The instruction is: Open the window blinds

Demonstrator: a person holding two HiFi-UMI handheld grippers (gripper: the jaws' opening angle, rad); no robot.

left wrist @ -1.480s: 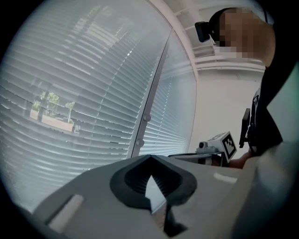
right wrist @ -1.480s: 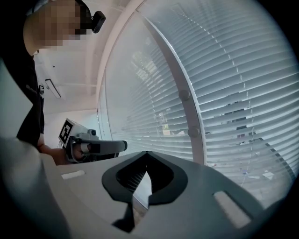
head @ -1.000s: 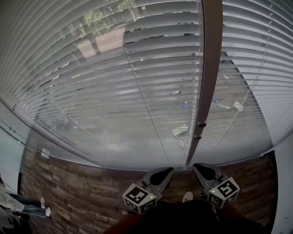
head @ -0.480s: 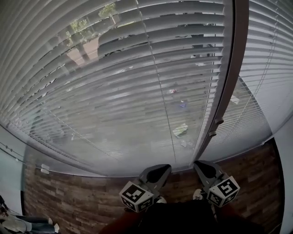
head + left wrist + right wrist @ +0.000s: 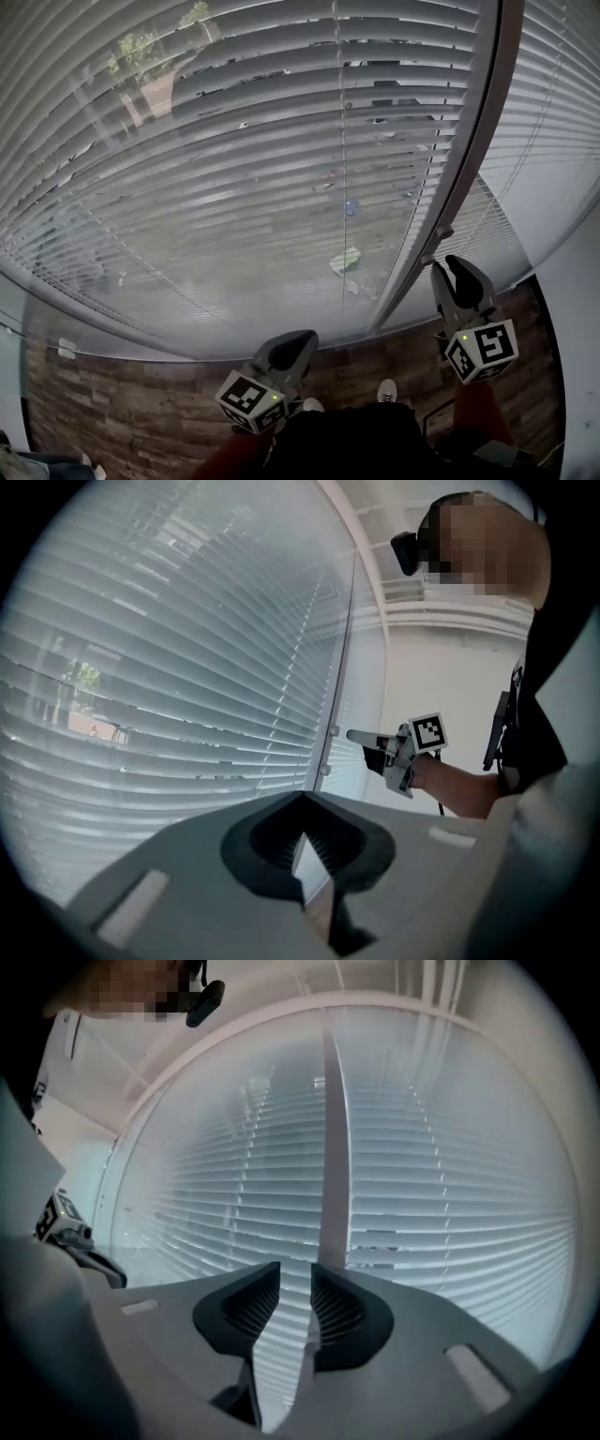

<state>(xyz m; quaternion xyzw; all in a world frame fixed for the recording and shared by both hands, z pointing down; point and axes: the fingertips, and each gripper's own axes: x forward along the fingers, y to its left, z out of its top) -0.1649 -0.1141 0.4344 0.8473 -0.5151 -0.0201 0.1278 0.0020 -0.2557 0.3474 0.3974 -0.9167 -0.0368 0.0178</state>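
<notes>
2 blinds cover the window: left blind (image 5: 234,169) and right blind (image 5: 558,131), with 1 brown frame post (image 5: 473,150) between them. Both are fully lowered, slats tilted part-open, street visible through the gaps. The right tongs (image 5: 453,270) are raised just beside the post's lower end; jaws have just been opening, now spread, nothing between them. The left tongs (image 5: 292,339) sit low, pressed together, empty. Below, 2 shoe tips (image 5: 385,391) show on the brick-pattern floor (image 5: 131,403).
</notes>
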